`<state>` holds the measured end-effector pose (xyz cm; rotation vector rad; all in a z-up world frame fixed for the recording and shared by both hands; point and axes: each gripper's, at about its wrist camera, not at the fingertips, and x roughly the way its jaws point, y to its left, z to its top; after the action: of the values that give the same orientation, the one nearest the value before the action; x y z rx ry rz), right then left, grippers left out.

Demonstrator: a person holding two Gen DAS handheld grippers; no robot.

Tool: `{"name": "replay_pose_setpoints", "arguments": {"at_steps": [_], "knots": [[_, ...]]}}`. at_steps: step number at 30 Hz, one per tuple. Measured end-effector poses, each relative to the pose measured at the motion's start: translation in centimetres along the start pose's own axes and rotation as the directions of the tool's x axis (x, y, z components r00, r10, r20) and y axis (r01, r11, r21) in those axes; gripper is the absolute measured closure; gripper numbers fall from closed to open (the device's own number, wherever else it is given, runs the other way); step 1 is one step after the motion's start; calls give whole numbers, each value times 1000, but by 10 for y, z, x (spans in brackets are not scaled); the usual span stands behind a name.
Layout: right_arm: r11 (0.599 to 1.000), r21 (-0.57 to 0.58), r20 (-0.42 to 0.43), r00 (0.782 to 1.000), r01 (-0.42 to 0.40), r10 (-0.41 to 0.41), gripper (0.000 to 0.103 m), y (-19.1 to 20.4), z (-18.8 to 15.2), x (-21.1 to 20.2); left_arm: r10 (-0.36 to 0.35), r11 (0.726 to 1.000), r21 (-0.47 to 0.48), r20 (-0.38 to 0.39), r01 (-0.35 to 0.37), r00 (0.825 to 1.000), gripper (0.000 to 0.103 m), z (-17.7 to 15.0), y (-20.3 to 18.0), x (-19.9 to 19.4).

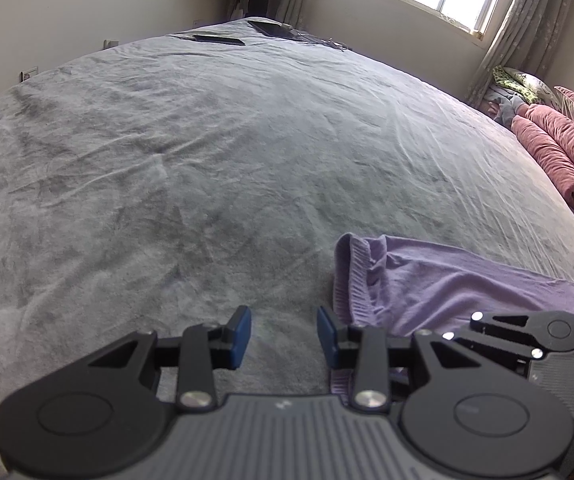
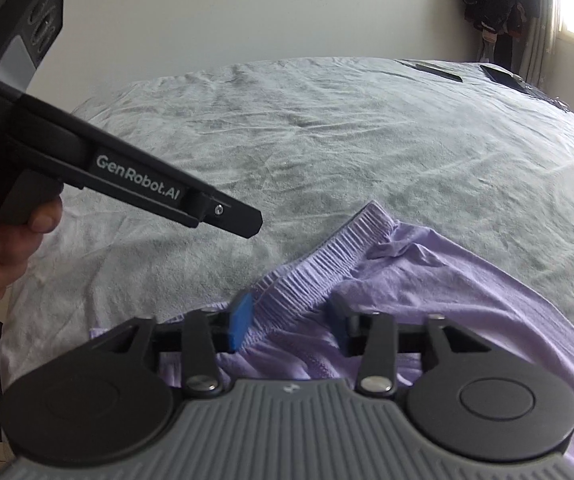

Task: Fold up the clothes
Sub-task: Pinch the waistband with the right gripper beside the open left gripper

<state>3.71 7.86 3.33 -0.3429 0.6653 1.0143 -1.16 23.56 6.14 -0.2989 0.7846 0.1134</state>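
Lilac knit lies nearest us: the garment is spread on the bed, its ribbed waistband running between the blue pads of our right tool, whose jaws stand apart with no pad pressing the cloth. Our left tool hangs partly open over bare grey cover, holding nothing. Farther off lie a pink quilt and, by the window, two dark flat things.
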Motion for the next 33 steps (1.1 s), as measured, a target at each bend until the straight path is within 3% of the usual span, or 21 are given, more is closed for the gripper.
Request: {"name": "replay_pose_setpoints", "arguments": {"at_steps": [4, 9, 15, 22, 26, 33], "knots": [[1000, 2, 29, 1000, 2, -2, 89, 1, 0, -5, -4, 1000, -4, -1, 4, 1000, 66, 0, 0, 0], [1000, 7, 72, 997, 25, -26, 91, 1, 3, -10, 4, 1000, -6, 0, -4, 1000, 66, 1, 0, 0], [999, 34, 39, 999, 2, -3, 91, -3, 4, 3, 8, 1000, -4, -19, -8, 1000, 66, -2, 0, 2], [995, 102, 73, 997, 0, -8, 84, -11, 1, -7, 15, 1000, -10, -35, -15, 999, 65, -5, 4, 3], [991, 137, 111, 994, 8, -23, 84, -18, -2, -22, -31, 999, -41, -44, 29, 999, 65, -8, 6, -1], [972, 229, 143, 990, -52, 19, 83, -31, -10, -28, -124, 991, -67, -55, 120, 991, 59, -25, 4, -15]]}}
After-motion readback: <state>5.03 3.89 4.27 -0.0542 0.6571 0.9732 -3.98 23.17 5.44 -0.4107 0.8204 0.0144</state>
